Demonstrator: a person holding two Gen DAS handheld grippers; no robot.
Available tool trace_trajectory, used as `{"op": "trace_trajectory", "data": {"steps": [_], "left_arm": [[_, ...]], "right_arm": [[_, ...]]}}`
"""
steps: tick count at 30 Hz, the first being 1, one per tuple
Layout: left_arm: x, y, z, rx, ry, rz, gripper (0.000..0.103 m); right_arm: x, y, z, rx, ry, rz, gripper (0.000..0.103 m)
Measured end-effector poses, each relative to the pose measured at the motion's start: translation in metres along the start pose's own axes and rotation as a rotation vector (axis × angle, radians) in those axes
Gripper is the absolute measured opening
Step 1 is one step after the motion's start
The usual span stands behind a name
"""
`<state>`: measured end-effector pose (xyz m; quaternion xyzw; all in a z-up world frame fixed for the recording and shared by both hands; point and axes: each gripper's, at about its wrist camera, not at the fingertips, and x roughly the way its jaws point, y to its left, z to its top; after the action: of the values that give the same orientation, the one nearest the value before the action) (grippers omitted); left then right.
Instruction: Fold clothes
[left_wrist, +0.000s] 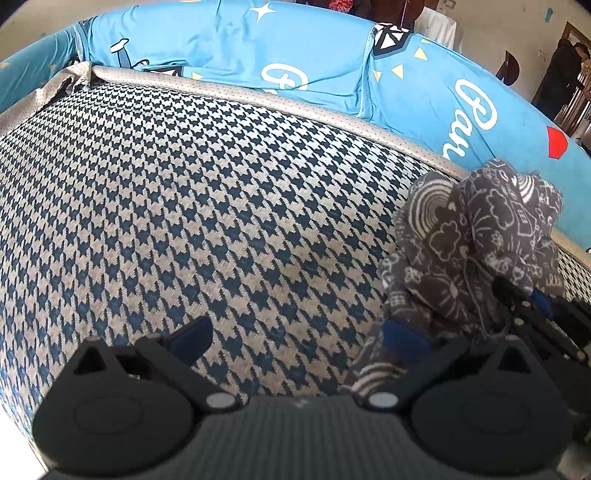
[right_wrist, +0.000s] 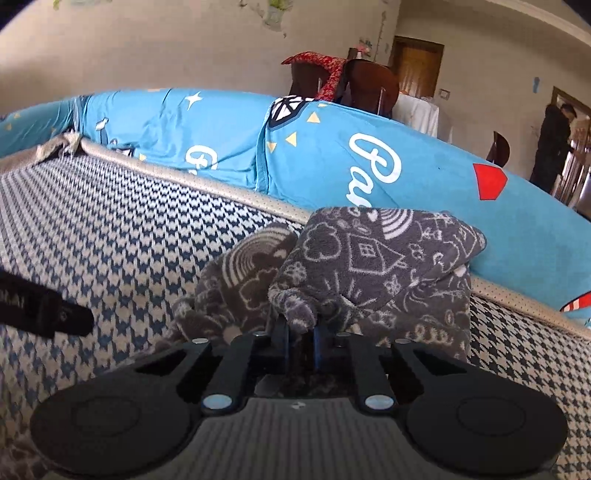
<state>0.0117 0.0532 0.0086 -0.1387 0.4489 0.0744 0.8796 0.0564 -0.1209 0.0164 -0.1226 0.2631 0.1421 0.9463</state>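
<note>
A grey fleece garment (left_wrist: 469, 251) with white doodle print lies bunched on the houndstooth sofa seat (left_wrist: 192, 206), near the backrest. My left gripper (left_wrist: 297, 338) is open over bare seat; its right fingertip (left_wrist: 404, 339) touches the garment's left edge. My right gripper (right_wrist: 299, 334) is shut on a fold of the garment (right_wrist: 369, 266), which rises in a heap just ahead of it. From the left wrist view, the right gripper (left_wrist: 532, 301) shows at the garment's right side. A black part of the left gripper (right_wrist: 44, 310) enters the right wrist view from the left.
A light blue printed cover (right_wrist: 317, 162) drapes the sofa backrest behind the seat (right_wrist: 110, 221). Beyond it stand dark wooden chairs (right_wrist: 369, 81) with a red cloth, a door, and a person (right_wrist: 554, 136) at far right.
</note>
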Motion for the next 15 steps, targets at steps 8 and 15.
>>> {"op": "trace_trajectory", "data": {"steps": [8,15], "left_arm": [[-0.013,0.005,0.01,-0.03,-0.07,0.032,0.103],[-0.007,0.013,0.012,-0.04,-0.057,0.055,0.103]], "right_arm": [[-0.003,0.008,0.034,0.121,-0.131,0.129,0.013],[0.03,0.037,0.011,0.029,0.039,0.152,0.041]]}}
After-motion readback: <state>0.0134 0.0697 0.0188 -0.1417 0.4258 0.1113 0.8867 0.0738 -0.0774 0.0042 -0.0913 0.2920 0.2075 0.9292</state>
